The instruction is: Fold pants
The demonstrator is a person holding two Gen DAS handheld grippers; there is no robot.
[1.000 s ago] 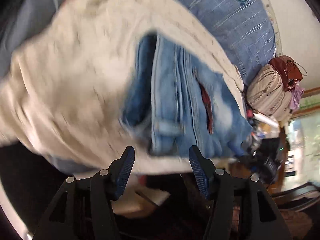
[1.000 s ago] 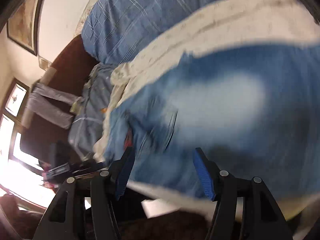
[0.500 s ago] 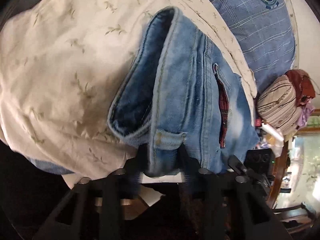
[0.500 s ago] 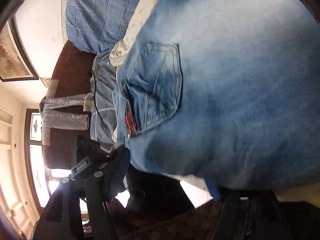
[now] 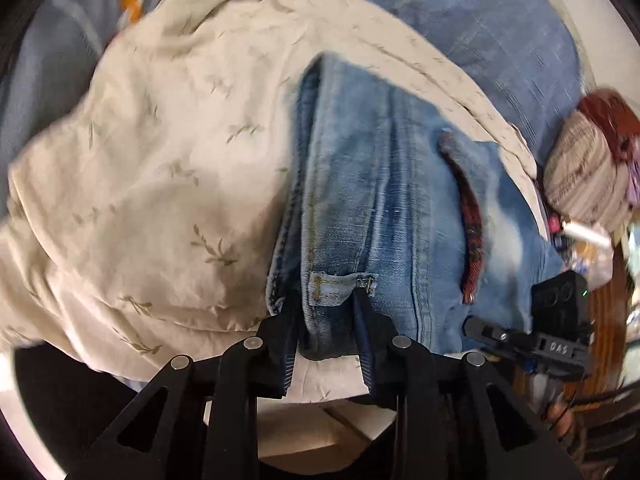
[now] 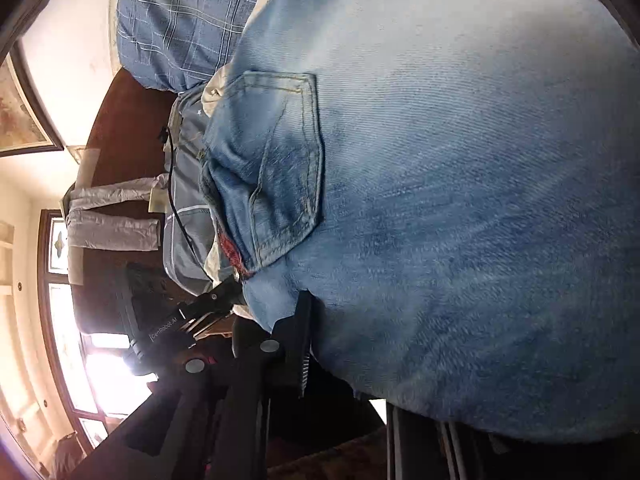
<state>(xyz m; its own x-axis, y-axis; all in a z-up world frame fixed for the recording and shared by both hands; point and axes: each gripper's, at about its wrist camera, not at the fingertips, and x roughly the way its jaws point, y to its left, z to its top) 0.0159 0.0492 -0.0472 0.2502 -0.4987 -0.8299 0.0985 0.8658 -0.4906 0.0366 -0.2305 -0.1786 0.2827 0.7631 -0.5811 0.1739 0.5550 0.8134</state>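
Observation:
Light blue jeans lie on a cream leaf-print sheet on a bed. My left gripper is shut on the jeans' waistband at a belt loop near the bed's front edge. In the right wrist view the jeans fill most of the frame, back pocket showing. My right gripper is shut on the jeans' edge; its right finger is hidden under the denim. Each gripper shows in the other's view, the right one and the left one.
A blue checked pillow lies at the head of the bed. A striped bundle with red cloth sits at the right. A dark wooden headboard, grey garments and a bright window are to the left.
Both grippers went from open to shut on the jeans. The left closed on the waistband, the right on the far edge, and the cloth has been pulled closer to the cameras.

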